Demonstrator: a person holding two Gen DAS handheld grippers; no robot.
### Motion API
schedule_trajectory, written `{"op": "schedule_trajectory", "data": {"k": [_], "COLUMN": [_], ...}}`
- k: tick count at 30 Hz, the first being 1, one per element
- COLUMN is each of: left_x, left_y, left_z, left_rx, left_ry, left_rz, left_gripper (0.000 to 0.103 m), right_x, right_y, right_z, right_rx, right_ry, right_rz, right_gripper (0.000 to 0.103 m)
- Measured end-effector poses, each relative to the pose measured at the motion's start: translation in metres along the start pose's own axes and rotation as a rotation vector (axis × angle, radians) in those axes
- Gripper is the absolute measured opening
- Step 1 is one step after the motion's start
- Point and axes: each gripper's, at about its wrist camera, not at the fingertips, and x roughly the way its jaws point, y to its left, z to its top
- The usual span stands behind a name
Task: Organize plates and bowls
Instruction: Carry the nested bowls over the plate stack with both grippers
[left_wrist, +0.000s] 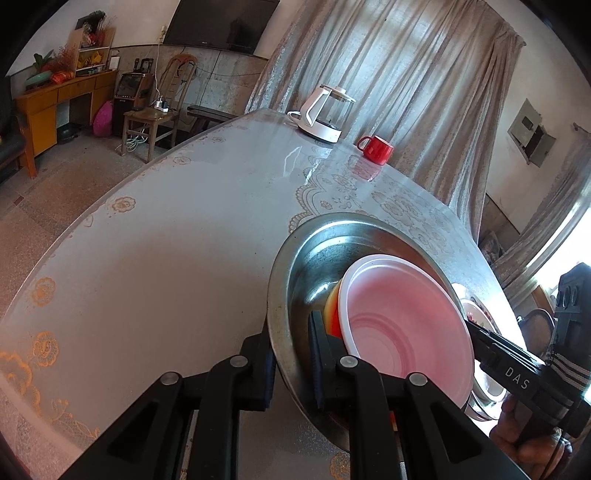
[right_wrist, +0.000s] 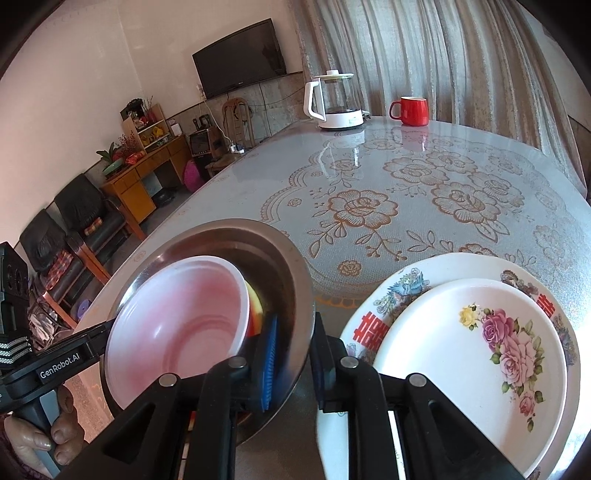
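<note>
the left gripper is clamped narrow on the near rim of the steel basin, the right gripper pinching the opposite rim — the basin hangs tilted between them, seemingly clear of the table. inside, the pink bowl leans loose on an orange one, and further tilt could slide both out. rightward, the stacked plates sit just beside — a swing could clip them.

A white kettle and a red mug stand at the far edge of the flowered tablecloth. Beyond, curtains hang; far left, a television is mounted above a wooden cabinet.
</note>
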Motion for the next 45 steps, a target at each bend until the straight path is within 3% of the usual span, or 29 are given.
{"op": "schedule_trajectory", "data": {"k": [9,18,24,31,36,45], "left_x": [-0.022,-0.024,-0.013,0.015,0.031,0.048], "left_y": [-0.026,-0.079,-0.124,-0.162,-0.172,-0.174], "left_z": [0.010,0.020,0.021,0.016,0.006,-0.005], "left_rx": [0.056,0.148,0.218,0.246,0.247,0.250], "left_ry": [-0.046,-0.036,0.000,0.094,0.155,0.234], "left_rz": [-0.039,-0.124,-0.206,-0.266,-0.269,-0.248], "left_gripper": [0.014,0.014,0.014,0.014,0.015,0.015], "right_x": [-0.025,-0.072,-0.104,-0.130,-0.135,-0.128], "right_y": [-0.009,-0.033,-0.065,-0.099,-0.117,-0.130], "right_z": [0.002,0.005,0.000,-0.010,-0.019,-0.025], "right_rx": [0.048,0.087,0.141,0.212,0.253,0.288], "right_ry": [-0.049,-0.136,-0.168,-0.200,-0.173,-0.127], "right_rz": [0.013,-0.062,-0.144,-0.233,-0.272,-0.269], "right_gripper": [0.016,0.016,0.016,0.016,0.016,0.016]}}
